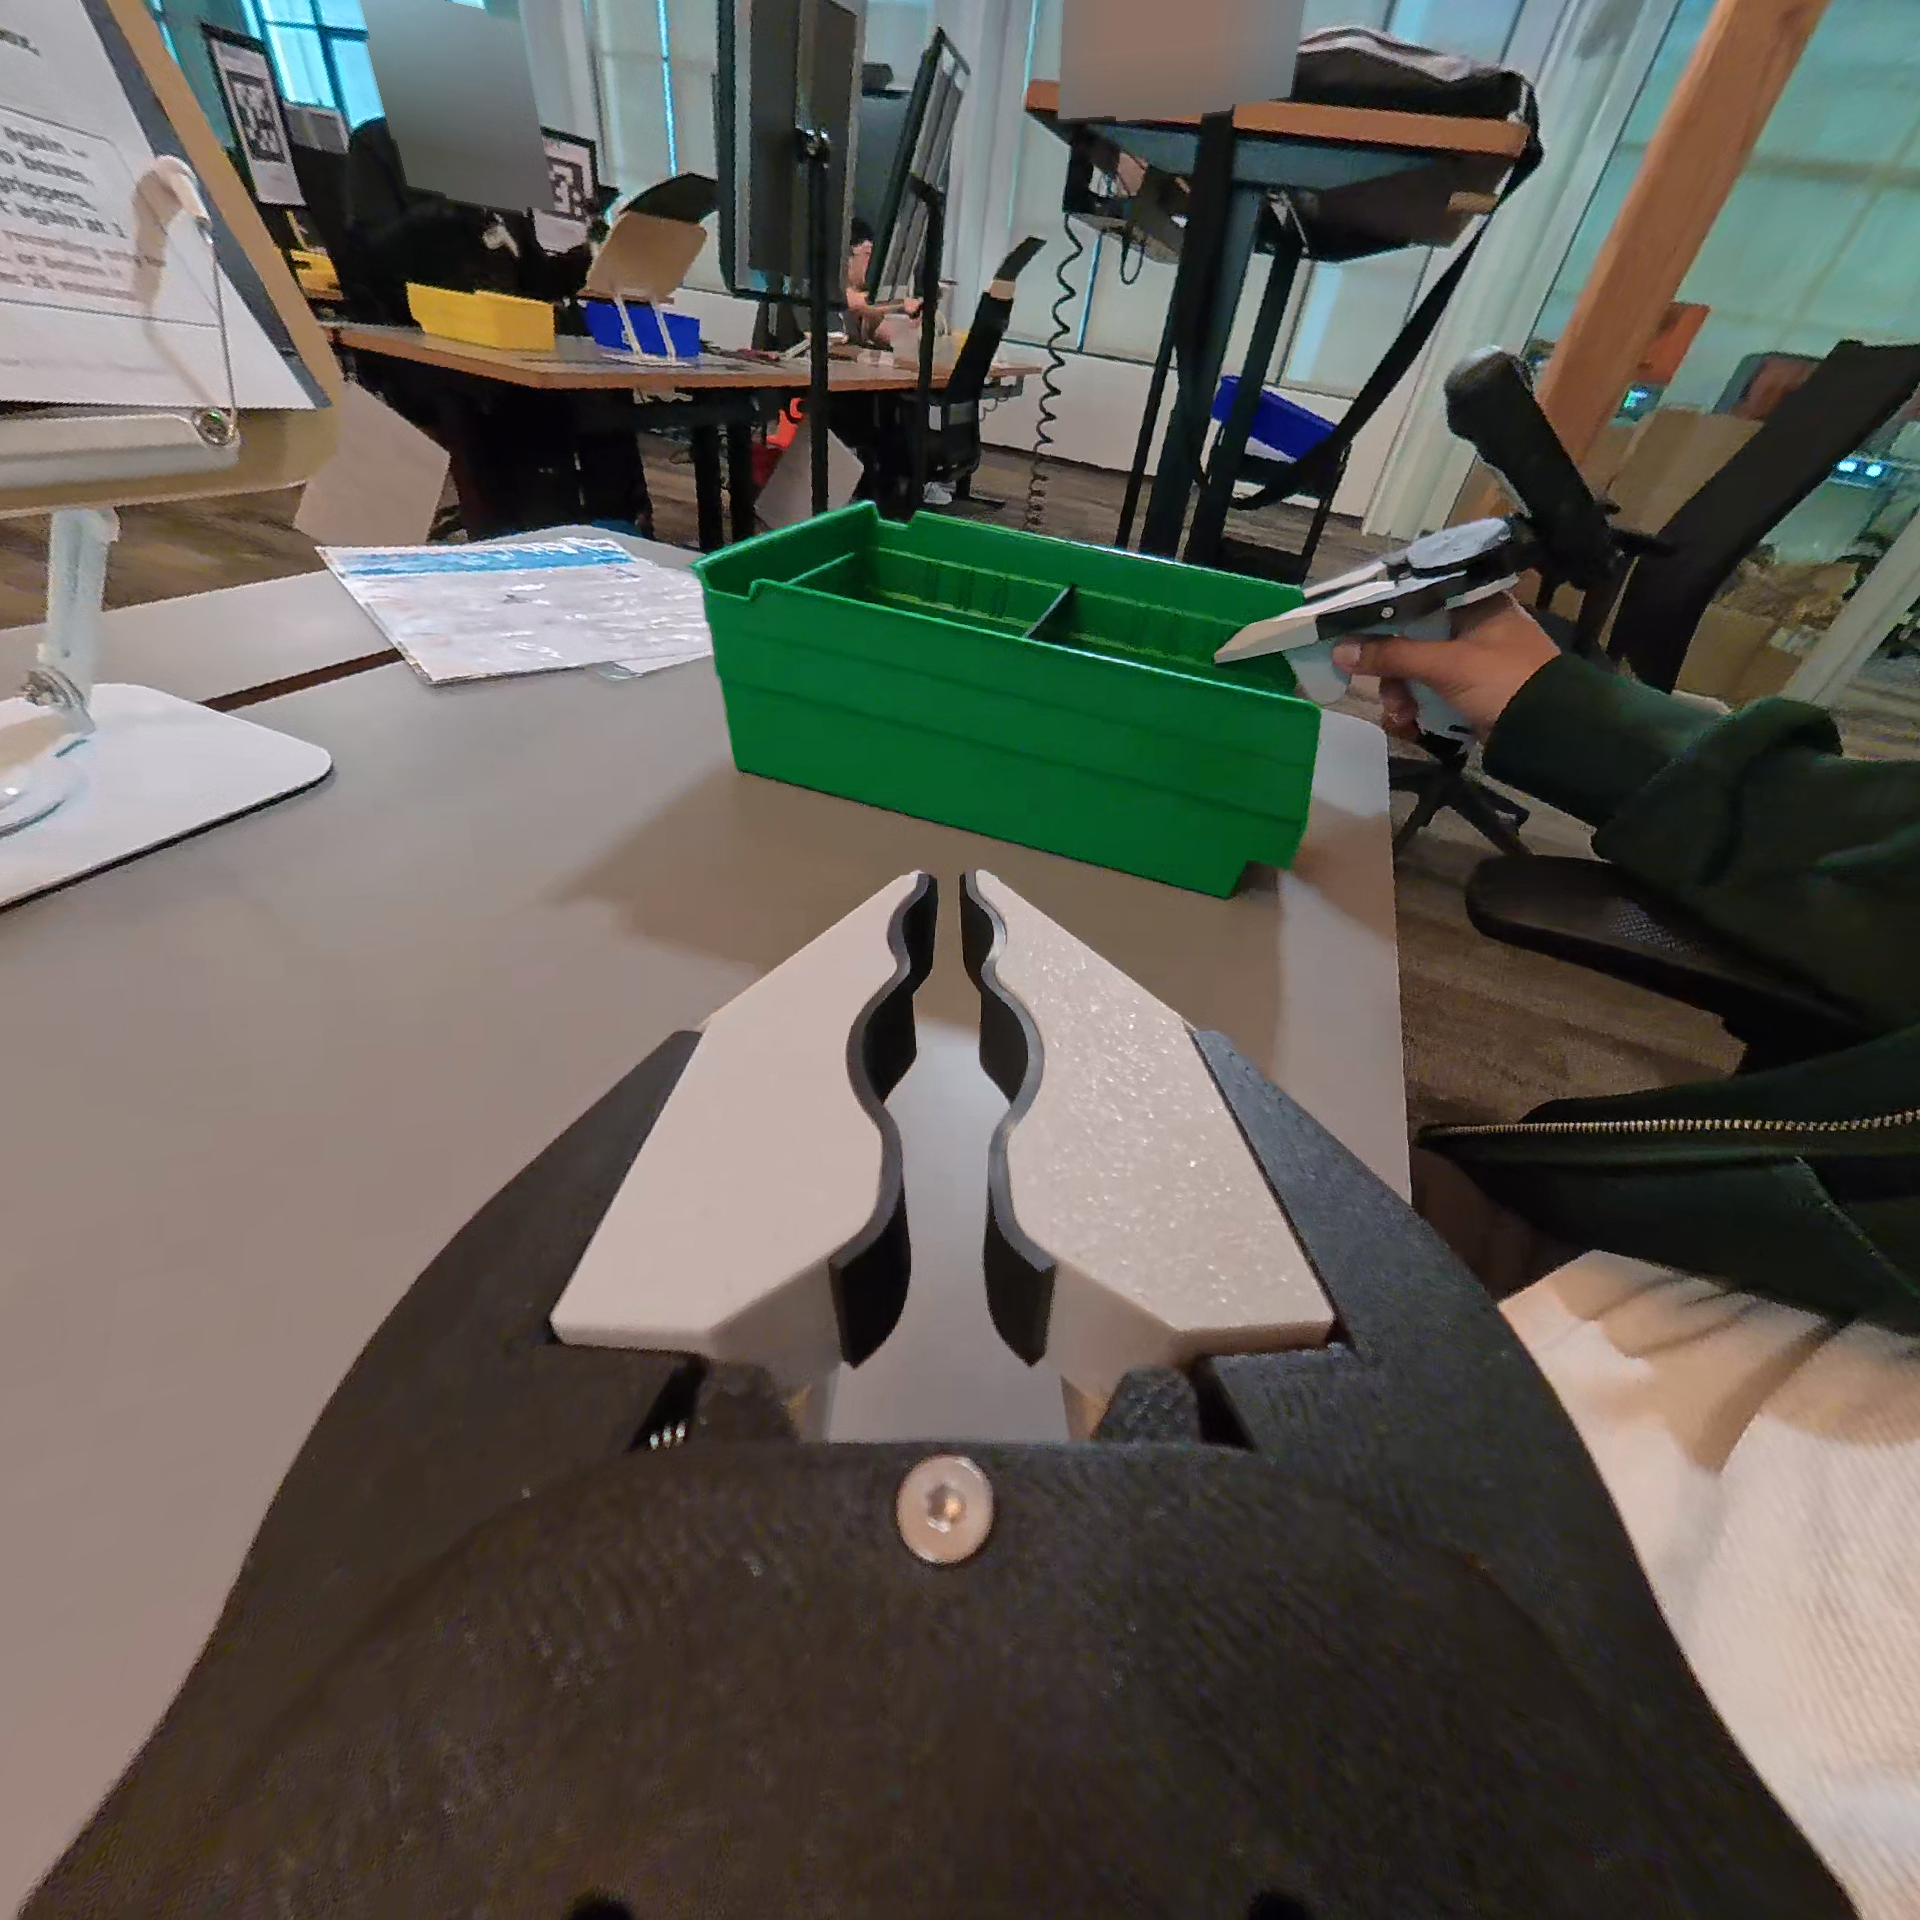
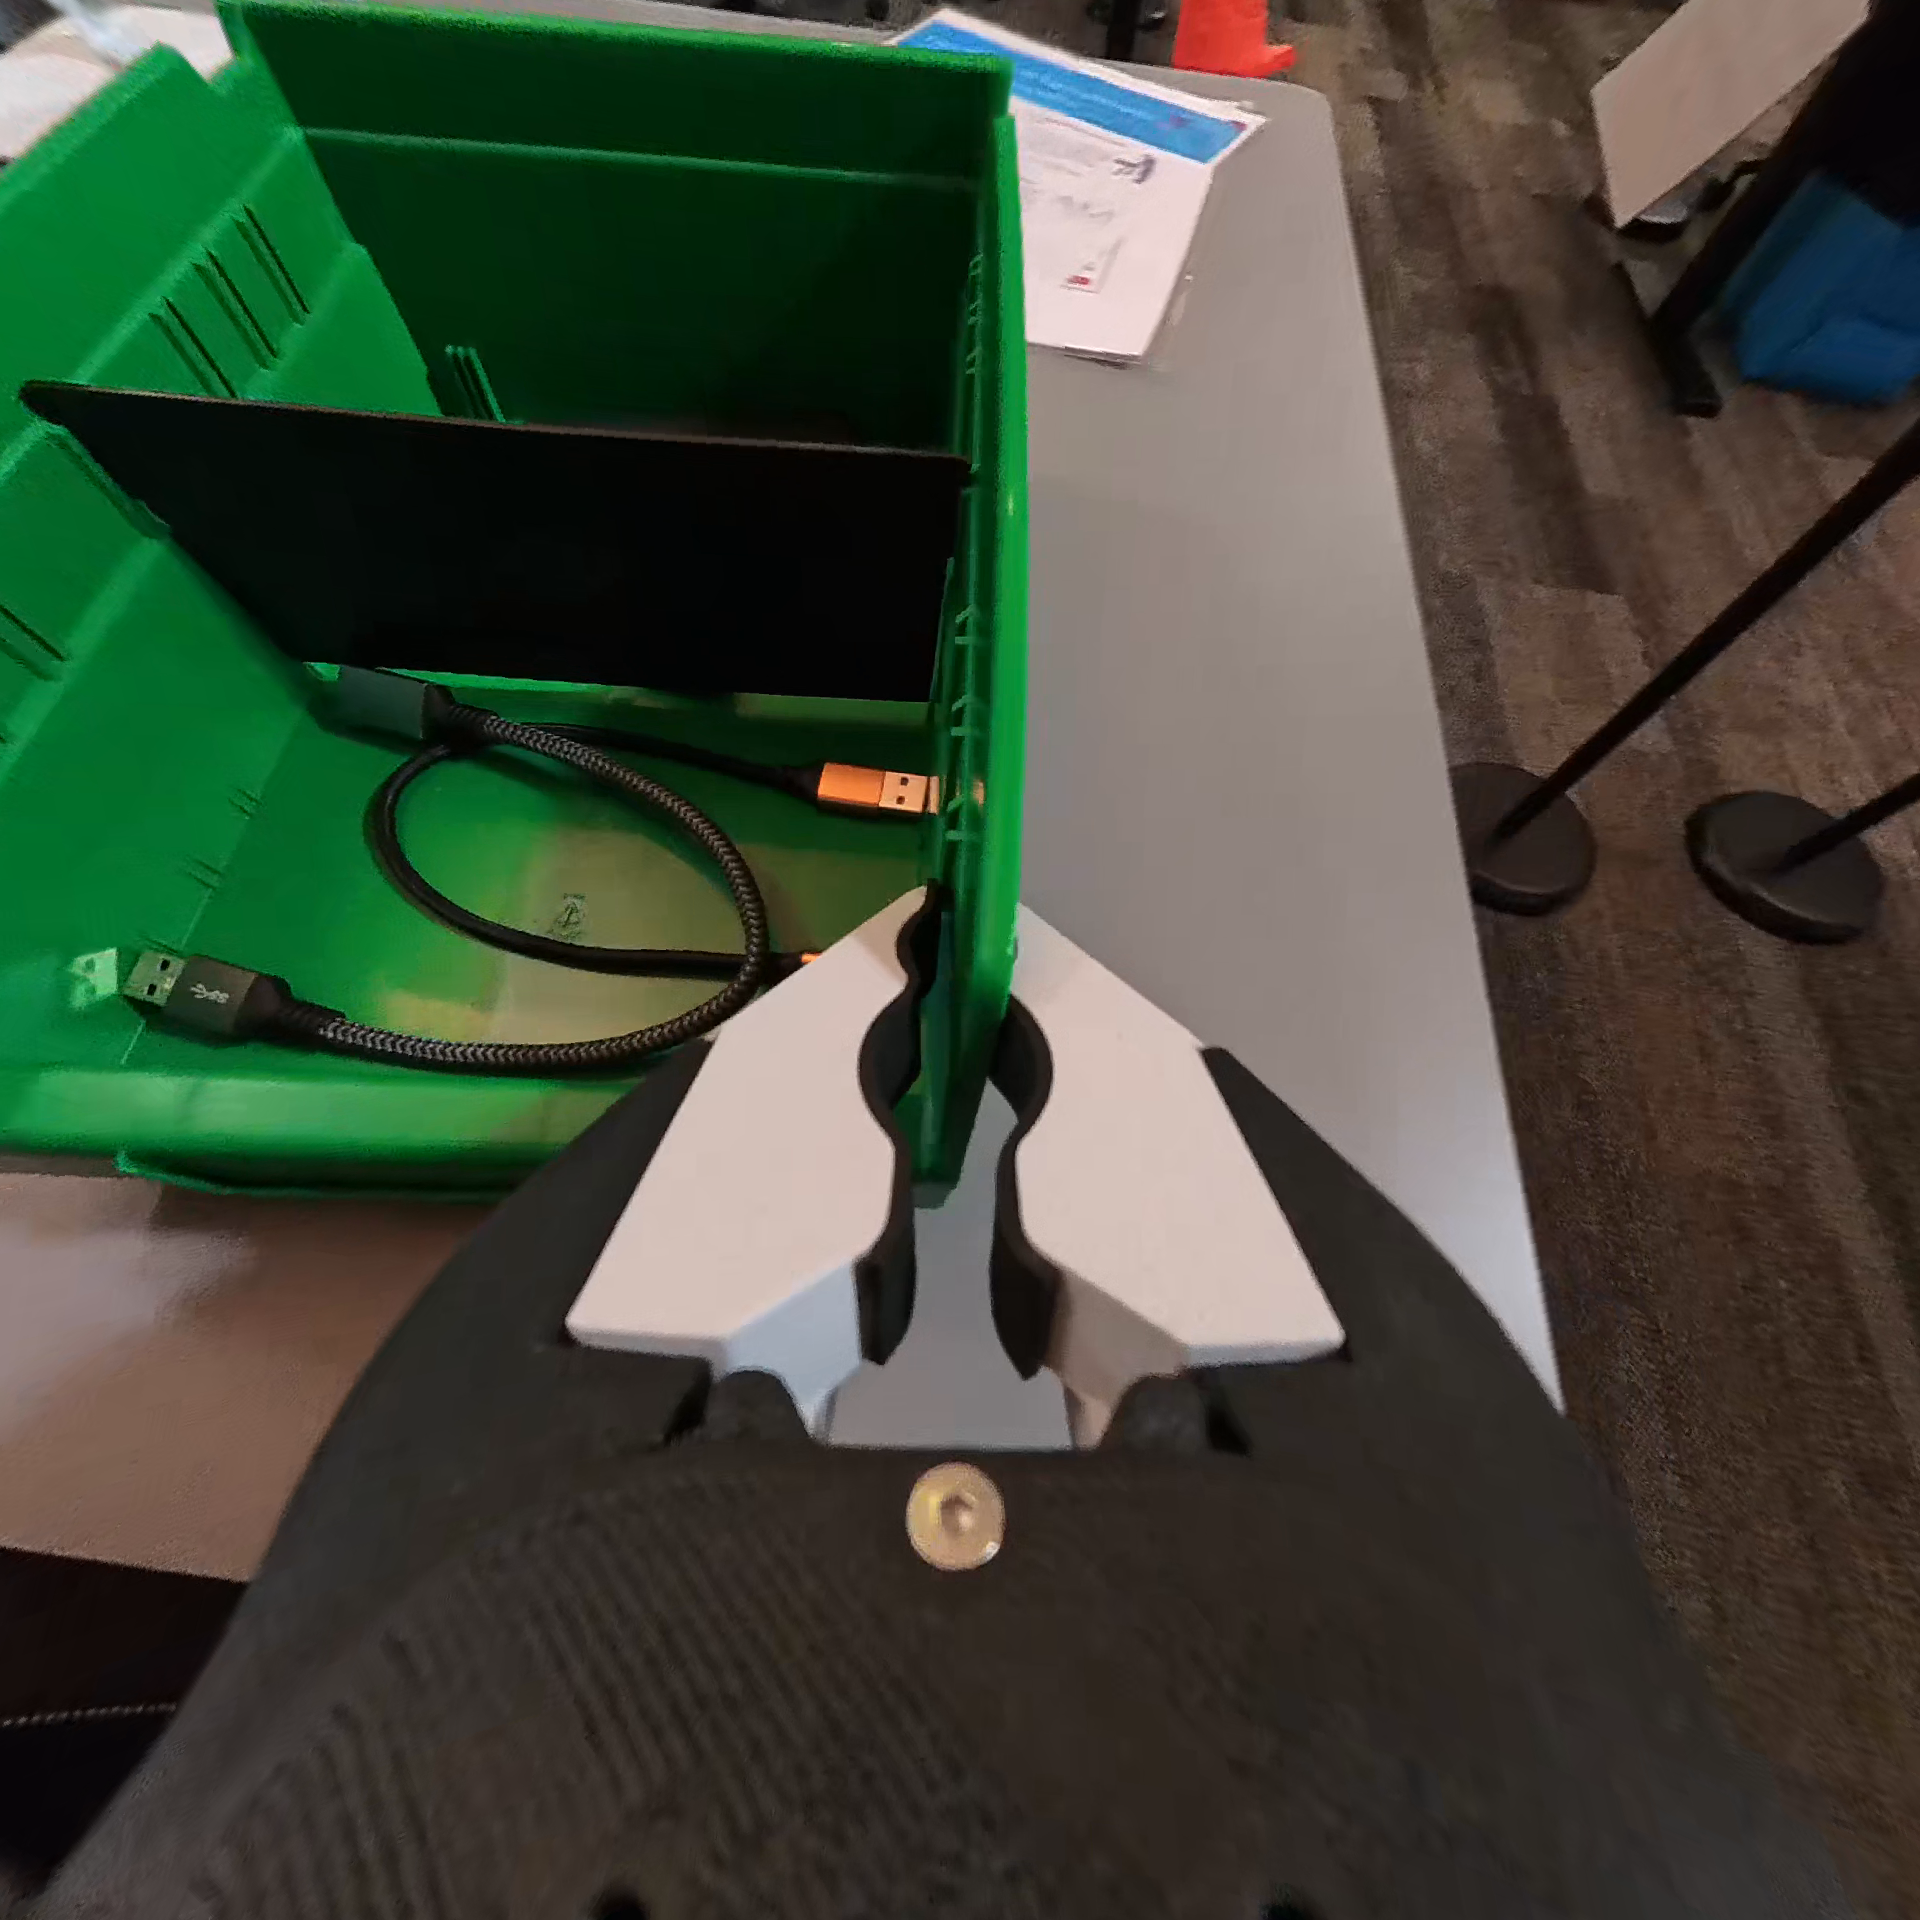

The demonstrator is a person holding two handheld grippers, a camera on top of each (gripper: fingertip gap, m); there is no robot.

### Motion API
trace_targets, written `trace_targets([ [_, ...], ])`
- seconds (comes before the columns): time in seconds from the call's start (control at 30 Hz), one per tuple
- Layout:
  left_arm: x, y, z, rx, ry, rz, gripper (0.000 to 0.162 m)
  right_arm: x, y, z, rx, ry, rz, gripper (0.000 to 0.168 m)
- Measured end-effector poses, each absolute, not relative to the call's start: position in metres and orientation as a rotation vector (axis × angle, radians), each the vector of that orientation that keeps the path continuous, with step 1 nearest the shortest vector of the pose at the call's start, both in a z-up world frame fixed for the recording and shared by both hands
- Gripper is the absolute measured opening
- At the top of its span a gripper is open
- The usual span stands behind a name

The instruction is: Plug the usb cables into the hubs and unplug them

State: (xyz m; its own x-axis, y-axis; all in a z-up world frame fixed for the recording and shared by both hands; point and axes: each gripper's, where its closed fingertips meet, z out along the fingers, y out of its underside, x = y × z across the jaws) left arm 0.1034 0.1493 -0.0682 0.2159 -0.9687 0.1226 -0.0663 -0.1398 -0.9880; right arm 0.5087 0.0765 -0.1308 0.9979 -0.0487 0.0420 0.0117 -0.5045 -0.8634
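A green bin (image 1: 997,748) stands on the grey table, split by a black divider (image 2: 520,540). In its near compartment lie black braided cables: a grey USB plug (image 2: 192,987), an orange USB plug (image 2: 868,790) and a grey connector body (image 2: 379,701) by the divider. No hub is clearly seen. My right gripper (image 2: 971,914) straddles the bin's side wall (image 2: 987,623), one finger inside and one outside, closed on it. It also shows in the left wrist view (image 1: 1247,644) at the bin's right end. My left gripper (image 1: 940,883) is shut and empty, above the table in front of the bin.
Printed sheets (image 1: 520,603) lie on the table behind the bin. A white document stand (image 1: 135,769) is at the left. The table edge (image 2: 1455,831) runs close to the right of the bin. Black stand bases (image 2: 1527,842) and an office chair (image 1: 1621,935) are on the floor beyond it.
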Motion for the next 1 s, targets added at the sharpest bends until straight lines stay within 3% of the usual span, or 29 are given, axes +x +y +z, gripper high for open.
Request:
trace_targets([
  [0.03, 0.103, 0.15, -0.068, -1.459, 1.039, -1.096, 0.003, 0.513, 0.074, -0.131, -2.092, 0.042, -0.064, 0.004],
  [1.0, 0.107, 0.154, -0.087, -1.461, 1.109, -0.943, 0.01, 0.526, 0.068, -0.131, -2.033, 0.173, -0.02, 0.003],
])
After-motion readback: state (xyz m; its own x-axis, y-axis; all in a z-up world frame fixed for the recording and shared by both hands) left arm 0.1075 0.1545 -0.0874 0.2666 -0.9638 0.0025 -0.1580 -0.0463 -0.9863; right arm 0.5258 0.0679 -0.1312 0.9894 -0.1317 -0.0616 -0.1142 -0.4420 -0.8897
